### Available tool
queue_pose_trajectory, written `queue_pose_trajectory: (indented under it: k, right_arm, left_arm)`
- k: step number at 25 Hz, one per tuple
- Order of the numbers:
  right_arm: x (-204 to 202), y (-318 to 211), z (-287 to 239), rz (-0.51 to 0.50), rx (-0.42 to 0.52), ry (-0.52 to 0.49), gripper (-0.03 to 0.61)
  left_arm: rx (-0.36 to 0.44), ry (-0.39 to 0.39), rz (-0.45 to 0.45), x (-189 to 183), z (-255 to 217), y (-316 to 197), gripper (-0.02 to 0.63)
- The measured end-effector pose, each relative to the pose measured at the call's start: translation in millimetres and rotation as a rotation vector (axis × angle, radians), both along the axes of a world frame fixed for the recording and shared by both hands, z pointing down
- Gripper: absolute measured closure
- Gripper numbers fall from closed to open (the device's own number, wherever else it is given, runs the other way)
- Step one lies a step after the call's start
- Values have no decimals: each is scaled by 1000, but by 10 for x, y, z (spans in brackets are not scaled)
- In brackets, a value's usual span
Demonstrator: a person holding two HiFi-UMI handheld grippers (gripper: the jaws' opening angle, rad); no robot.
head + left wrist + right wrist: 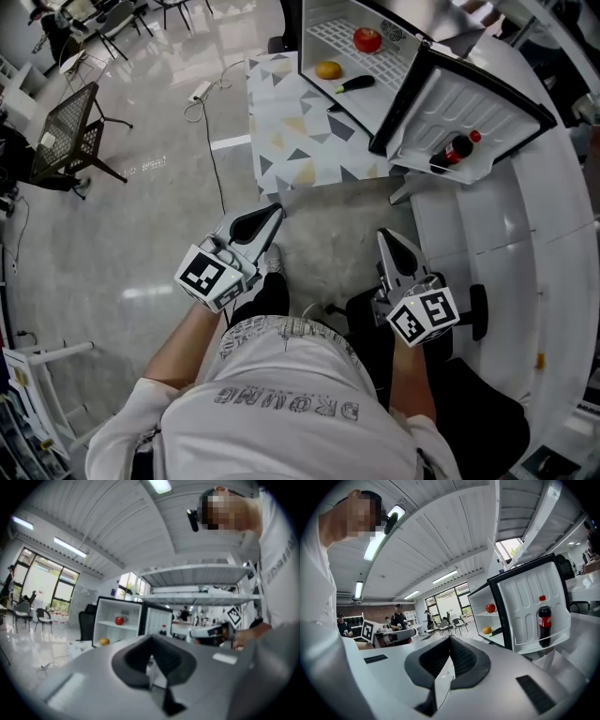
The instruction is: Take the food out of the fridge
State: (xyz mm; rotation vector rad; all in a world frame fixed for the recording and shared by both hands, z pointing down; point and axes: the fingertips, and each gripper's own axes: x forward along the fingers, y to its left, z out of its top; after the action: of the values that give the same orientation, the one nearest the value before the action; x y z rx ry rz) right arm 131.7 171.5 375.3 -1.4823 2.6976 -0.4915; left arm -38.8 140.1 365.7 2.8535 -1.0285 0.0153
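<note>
A small fridge (352,56) stands open on a low table with a triangle pattern (281,131). On its shelf lies a red fruit (367,39); below it lie an orange fruit (328,69) and a dark long vegetable (356,83). A cola bottle (457,150) stands in the door rack (469,112). My left gripper (274,212) and right gripper (383,235) hover side by side well short of the fridge, both shut and holding nothing. The right gripper view shows the red fruit (490,607), the orange fruit (487,630) and the bottle (544,620).
A white curved desk (511,234) runs along the right, close to the open door. A black mesh chair (66,131) stands at the far left. A cable and power strip (200,91) lie on the glossy floor left of the table.
</note>
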Motion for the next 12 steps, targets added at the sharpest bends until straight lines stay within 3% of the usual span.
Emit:
queue_pose_trajectory:
  k: [12]
  right_arm:
    - [-448, -1094, 131, 1, -32, -9, 580]
  left_arm:
    - [-23, -1, 37, -289, 131, -1155, 607]
